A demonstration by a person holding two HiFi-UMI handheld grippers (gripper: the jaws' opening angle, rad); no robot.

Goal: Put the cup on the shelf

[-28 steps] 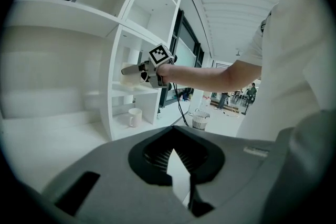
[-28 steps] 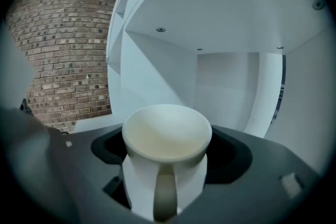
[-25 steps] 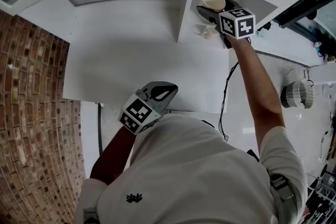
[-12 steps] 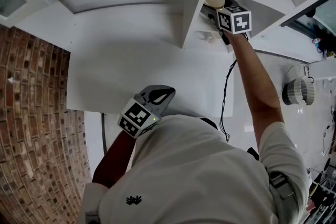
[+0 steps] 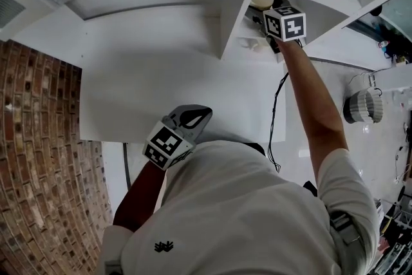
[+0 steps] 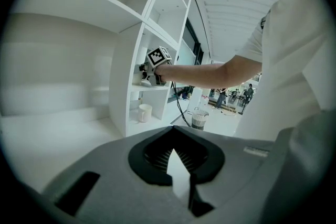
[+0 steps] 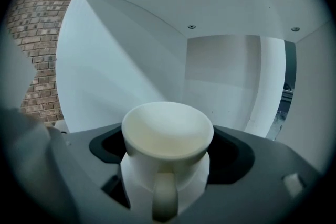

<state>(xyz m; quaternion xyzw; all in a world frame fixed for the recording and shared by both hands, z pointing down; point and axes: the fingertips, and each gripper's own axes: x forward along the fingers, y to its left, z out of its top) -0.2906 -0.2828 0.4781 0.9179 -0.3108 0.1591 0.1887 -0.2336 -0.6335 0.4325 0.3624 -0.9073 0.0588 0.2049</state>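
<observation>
1. A white shelf unit with open compartments stands on a broad white surface. A brick wall runs along the left side.
2. The left gripper view looks past the shelves into a bright hall with a ribbed ceiling, where a round bin stands.
3. The cup, cream and upright with its handle toward the camera, sits inside an upper compartment, clamped between the jaws of the right gripper.
4. The left gripper hangs at the person's waist, jaws together on nothing.
5. A second mug stands on a lower shelf.
6. The marker cube bears black-and-white squares. The shirt's dark emblem is too small to read.
</observation>
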